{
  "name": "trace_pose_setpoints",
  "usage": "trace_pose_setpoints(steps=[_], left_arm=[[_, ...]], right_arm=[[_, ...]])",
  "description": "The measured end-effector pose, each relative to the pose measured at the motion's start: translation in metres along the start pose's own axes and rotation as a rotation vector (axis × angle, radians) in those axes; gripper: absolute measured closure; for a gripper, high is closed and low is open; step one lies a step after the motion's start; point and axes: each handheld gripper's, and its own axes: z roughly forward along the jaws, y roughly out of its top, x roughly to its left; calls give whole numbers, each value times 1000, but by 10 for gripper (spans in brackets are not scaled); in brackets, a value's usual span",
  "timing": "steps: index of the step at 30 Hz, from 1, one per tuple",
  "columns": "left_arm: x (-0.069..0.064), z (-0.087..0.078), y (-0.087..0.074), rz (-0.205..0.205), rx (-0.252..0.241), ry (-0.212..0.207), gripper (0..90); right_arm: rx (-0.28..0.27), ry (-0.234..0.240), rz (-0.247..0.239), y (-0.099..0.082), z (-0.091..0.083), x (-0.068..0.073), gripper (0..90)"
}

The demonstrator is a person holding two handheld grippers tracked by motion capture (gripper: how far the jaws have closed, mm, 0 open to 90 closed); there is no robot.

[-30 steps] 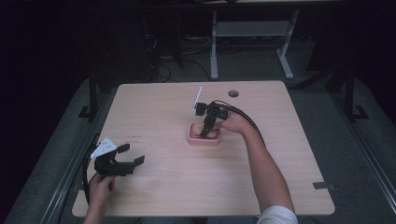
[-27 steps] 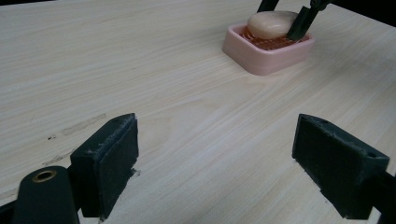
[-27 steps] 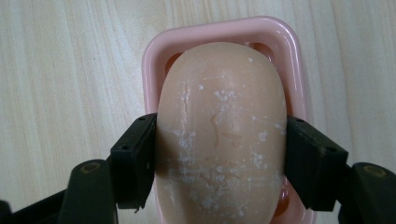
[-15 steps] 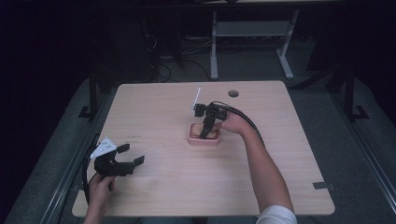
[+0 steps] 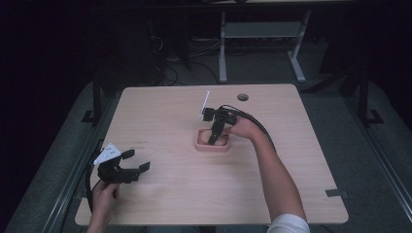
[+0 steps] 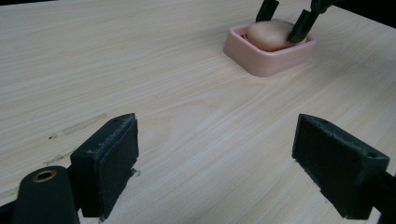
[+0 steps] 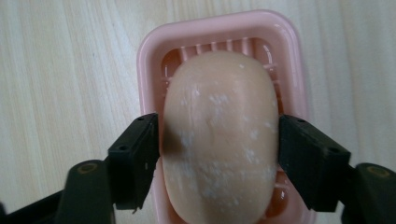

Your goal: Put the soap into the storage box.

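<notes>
Both grippers are at work over a pale wooden table (image 5: 165, 204), but in very different roles. Down in the pink soap dish (image 7: 152, 56), the right gripper (image 7: 218, 156) straddles the bar of soap (image 7: 219, 140) across its narrow width, one black pad pressed to each long side; the jaws look closed onto the bar, a sensible grip since the short axis fits the span and the ribbed dish floor keeps the bar raised enough to reach its flanks. From above, that gripper (image 5: 214, 138) points steeply down into the dish (image 5: 200, 145) near the table's middle, probably to avoid the rim. Well apart, near the front left corner, the left gripper (image 5: 135, 161) sits low with its jaws spread wide and nothing between them (image 6: 215, 158), seemingly parked clear.
</notes>
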Motion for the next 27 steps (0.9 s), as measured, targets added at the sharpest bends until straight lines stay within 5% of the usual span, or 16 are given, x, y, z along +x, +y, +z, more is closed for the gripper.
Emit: trace_pose_setpoints(steps=[27], left_arm=[[-2,1,0,6,0,-1,143]], right_arm=[[-99,-43,56,-32,-29,10,241]])
